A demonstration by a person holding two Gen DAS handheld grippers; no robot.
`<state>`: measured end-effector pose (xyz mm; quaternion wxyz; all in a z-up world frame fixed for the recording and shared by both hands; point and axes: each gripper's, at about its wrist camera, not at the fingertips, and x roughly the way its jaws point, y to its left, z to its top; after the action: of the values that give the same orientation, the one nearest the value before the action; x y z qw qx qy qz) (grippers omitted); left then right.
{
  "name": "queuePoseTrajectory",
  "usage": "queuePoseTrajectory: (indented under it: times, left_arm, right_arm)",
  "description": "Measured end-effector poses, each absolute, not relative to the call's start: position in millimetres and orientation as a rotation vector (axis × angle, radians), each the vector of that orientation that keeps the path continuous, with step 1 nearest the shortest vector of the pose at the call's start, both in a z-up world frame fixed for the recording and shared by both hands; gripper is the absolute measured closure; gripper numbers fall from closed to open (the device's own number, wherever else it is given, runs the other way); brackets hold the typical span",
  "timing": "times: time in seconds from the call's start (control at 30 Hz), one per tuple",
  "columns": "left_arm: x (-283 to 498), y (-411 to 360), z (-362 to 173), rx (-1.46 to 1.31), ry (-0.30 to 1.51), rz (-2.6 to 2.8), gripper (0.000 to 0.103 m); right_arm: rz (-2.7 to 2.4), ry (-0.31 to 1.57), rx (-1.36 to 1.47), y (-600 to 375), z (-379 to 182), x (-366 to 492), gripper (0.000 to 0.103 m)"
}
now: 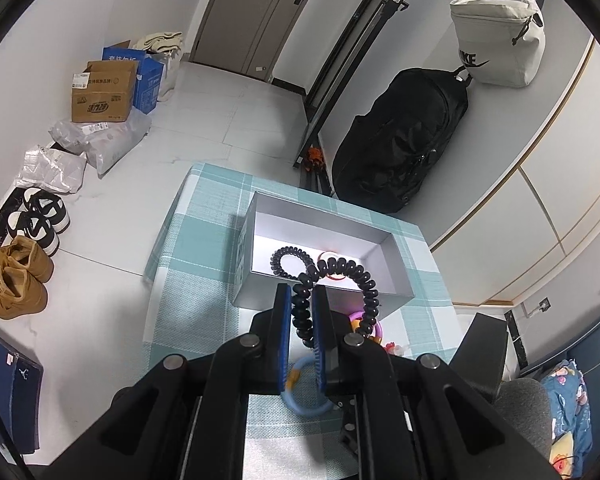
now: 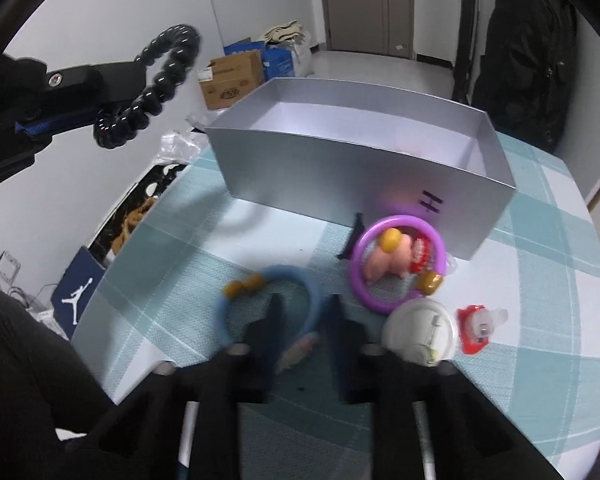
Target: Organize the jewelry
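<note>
Left tool [image 1: 301,300] pinches black coil bracelet [image 1: 342,272] above box [image 1: 384,280].

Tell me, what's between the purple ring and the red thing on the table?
A round white lid-like disc lies between the purple ring and the red piece, seen in the right wrist view.

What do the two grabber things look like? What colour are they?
Both are black. The left gripper has two flat fingers with bright blue ribbed pads on their inner faces, and black bars behind them joined by round silver bolts. The right gripper has the same black shape and silver bolts, but it looks blurry. The person wears a dark sleeve. No cables show.
</note>
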<state>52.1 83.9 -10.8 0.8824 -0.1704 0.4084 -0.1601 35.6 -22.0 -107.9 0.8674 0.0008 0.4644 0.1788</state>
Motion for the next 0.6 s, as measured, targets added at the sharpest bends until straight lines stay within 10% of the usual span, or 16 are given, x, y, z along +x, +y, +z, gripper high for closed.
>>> queuePoseTrajectory:
  times: [0.6]
  left_arm:
    - [55, 81, -13, -0.36, 0.863, -0.314, 0.097]
  right_arm:
    - [0.421, 1.026, -0.169, -11, -101, 35, 0.092]
